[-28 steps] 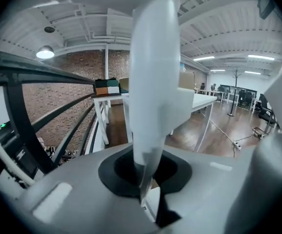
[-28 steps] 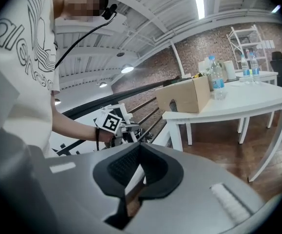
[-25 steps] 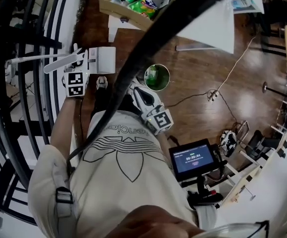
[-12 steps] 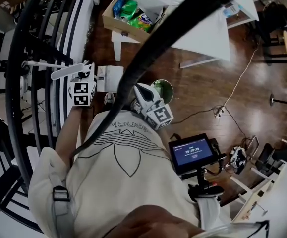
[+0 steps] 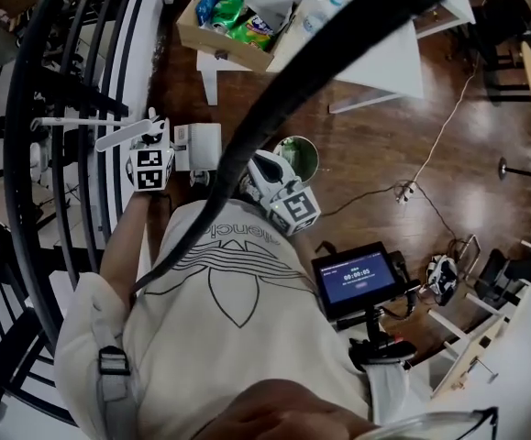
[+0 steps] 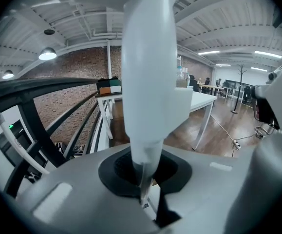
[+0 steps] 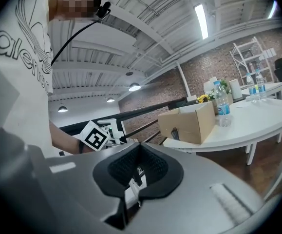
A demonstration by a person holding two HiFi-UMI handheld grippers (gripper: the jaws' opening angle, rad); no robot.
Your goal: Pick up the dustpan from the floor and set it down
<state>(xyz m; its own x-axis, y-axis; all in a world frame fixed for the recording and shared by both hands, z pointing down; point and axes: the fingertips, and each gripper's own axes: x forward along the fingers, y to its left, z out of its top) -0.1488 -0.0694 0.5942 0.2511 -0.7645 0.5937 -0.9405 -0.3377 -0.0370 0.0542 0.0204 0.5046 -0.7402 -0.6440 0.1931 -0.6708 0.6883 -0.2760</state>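
White plastic dustpan [image 6: 148, 72], shown clamped in the left gripper [image 6: 143, 195], whose jaws are drawn almost together on a thin lower edge of it. From that pinch the dustpan is seen to widen into a broad, smooth, rounded shaft running straight away from the jaws. A squared, boxy part appears joined to its right side. No dirt or marking can be made out on it.

In the head view the held piece is shown as a pale blade reaching left from the gripper's tip toward the dark railing [image 5: 27, 154]. It is judged to hang clear of the wooden floor [image 5: 384, 126], and its far end cannot be followed with certainty.

The right gripper [image 7: 133, 186] is shown with its jaws together and nothing between them. It is held close to the body, to the right of the left gripper and just beside a green bin [image 5: 294, 154].

The dustpan is thus judged to be lifted already, with the setting-down not yet done. The coming move is judged to turn on one relation: the load lies wholly in the left tongs, its long axis pointing away and to the left. Open floor lies below and to the right of it, near the white table [image 5: 389, 67]. The left hand, being the holder, is the nearer, and no help from the right is judged necessary.
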